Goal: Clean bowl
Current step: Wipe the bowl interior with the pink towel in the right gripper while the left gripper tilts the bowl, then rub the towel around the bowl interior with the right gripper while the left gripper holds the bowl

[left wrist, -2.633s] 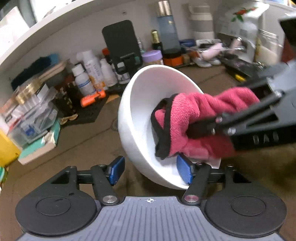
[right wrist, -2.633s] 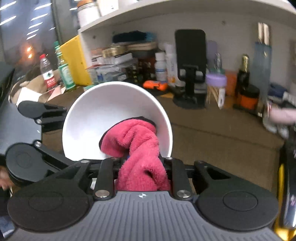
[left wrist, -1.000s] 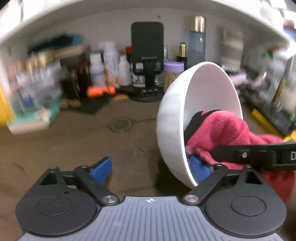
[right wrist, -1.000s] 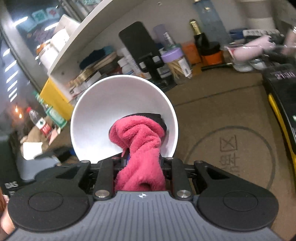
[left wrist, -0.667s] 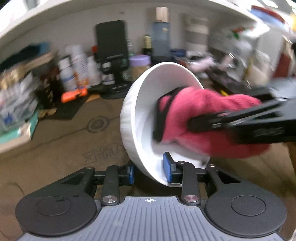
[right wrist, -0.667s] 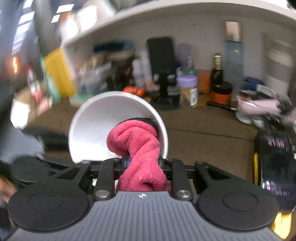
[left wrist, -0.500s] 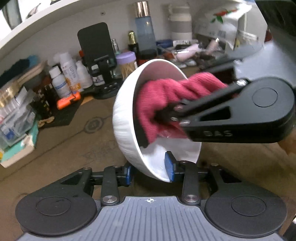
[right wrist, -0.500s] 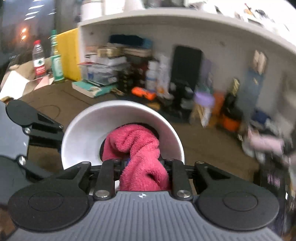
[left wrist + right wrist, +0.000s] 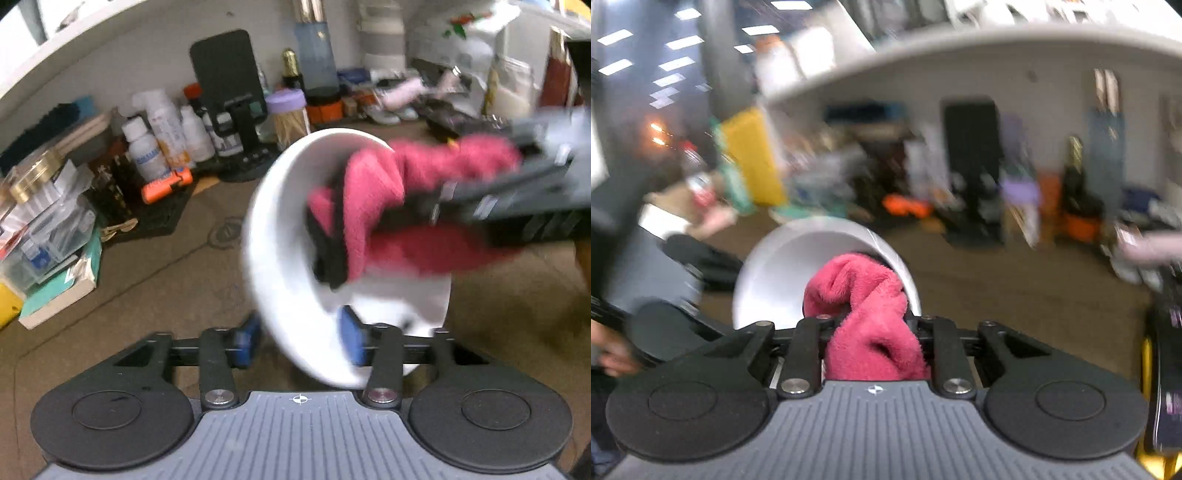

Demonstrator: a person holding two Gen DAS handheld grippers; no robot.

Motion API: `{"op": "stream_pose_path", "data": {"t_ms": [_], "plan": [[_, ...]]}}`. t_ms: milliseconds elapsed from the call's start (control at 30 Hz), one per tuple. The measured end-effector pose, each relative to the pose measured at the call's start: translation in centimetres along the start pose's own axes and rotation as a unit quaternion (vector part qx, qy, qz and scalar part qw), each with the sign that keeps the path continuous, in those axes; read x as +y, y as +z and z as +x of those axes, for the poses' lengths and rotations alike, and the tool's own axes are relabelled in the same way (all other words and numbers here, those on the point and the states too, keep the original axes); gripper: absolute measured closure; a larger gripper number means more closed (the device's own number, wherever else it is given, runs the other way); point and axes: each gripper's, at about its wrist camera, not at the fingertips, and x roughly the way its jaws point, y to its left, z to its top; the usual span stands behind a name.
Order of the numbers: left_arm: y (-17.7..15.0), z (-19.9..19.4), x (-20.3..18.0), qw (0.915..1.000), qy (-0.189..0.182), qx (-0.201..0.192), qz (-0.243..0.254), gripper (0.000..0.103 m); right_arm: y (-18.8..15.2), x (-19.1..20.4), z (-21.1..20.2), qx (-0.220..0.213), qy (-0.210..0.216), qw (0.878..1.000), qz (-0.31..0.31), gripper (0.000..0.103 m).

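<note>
Your brown table (image 9: 147,280) carries a cluttered back row from nine to two o'clock: plastic bottles (image 9: 162,140), a flat black phone stand (image 9: 229,85) and a purple-lidded jar (image 9: 286,114). Dead centre in the left wrist view, the smooth, round white bowl (image 9: 280,280) stands tipped on edge, its rim between the blue pads (image 9: 351,334) of your left gripper (image 9: 297,338), whose jaws have just been opening and now stand wide with the left pad off the wall. Your right gripper (image 9: 871,328) comes in from three o'clock, clamped narrow on the fluffy pink cloth (image 9: 388,206), whose black-edged bunch presses into the hollow.
</note>
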Motion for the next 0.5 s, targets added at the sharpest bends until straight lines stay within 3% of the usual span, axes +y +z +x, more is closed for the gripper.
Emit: {"op": "stream_pose_path", "data": {"t_ms": [100,233,333,367,500], "plan": [[-0.1,0.6,-0.5,0.9995,0.006,-0.008,-0.029,0.025,-1.0,-1.3,0.8,0.01,-0.013,0.998,0.061,0.081],[-0.5,1.6,-0.5,0.9931,-0.011,-0.036,-0.111,0.027,-2.1,-2.3,0.6,0.01,-0.01,0.993,0.115,0.081],[-1.2,1.3,-1.0,0.9898,-0.032,-0.06,-0.125,0.055,-3.2,-3.0,-0.2,0.012,-0.002,0.991,0.134,0.08],[-1.2,1.0,-1.4,0.9905,-0.04,-0.058,-0.118,0.07,-3.2,-3.0,-0.3,0.016,0.003,0.991,0.134,0.08],[-1.2,-0.1,-2.1,0.995,-0.056,-0.044,-0.07,0.071,-1.9,-1.4,-2.1,0.022,-0.03,0.998,0.051,0.08]]}}
